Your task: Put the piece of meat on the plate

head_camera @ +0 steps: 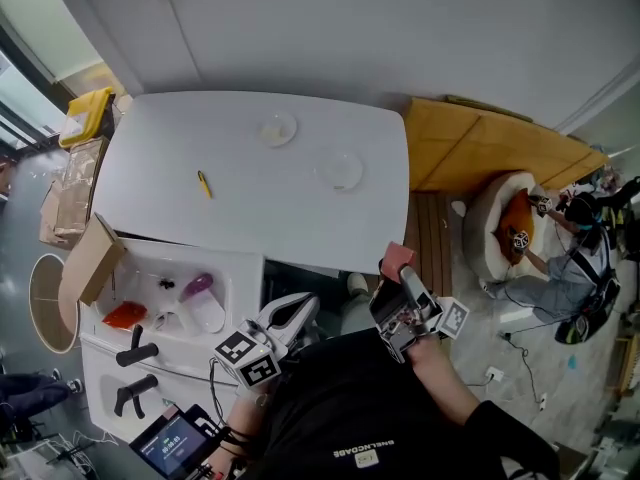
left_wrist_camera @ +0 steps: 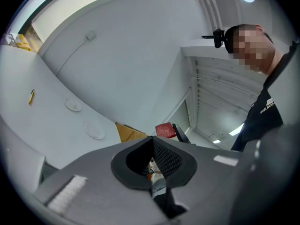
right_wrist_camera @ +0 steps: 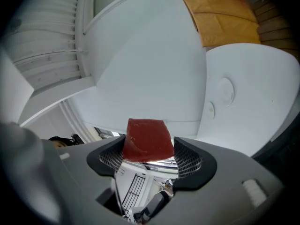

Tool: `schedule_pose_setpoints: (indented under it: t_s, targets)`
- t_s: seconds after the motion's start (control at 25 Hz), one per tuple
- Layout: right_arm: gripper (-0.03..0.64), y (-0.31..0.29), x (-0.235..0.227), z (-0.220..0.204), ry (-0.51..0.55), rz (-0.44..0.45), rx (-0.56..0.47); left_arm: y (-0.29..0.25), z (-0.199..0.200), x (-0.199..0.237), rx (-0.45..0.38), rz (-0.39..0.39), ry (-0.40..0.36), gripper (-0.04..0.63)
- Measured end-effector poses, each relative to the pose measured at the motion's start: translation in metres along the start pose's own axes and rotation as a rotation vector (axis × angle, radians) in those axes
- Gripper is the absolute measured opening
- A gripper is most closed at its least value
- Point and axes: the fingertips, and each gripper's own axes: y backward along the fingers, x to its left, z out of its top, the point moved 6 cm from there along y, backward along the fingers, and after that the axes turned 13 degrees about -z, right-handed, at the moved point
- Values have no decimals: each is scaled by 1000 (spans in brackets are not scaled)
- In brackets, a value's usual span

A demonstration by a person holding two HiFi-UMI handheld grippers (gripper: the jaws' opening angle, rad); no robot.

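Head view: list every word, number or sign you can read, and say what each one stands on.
Nothing reads clearly.
White print on the person's black shirt: upside down, too blurred to read for certain.
Small screen at the lower left: figures too small to read.
Marker cube: black-and-white squares only, no words.

Home-like room: white table (head_camera: pixel 250 193), open white drawer (head_camera: pixel 240 286), wooden platform (head_camera: pixel 470 148), round floor cushion (head_camera: pixel 486 218).
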Motion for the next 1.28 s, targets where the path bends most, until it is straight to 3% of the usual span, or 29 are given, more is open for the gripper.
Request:
schedule_pose_setpoints:
  t_s: [0.28,0.6,0.96,1.28]
  targets:
    - [319,-36,-12,51,28,-37,81,-10,13,17,-61,110,11,20]
    - [319,-97,-44,77,80,-100,212,7,20,40,-132,222,16,20]
    - [319,-145,-83,129,144,-174,359,-14,19,22,-172,376,40,20]
    - [319,-200,-136,157,281,-256,477,-13,10,12,-199,484,68,20]
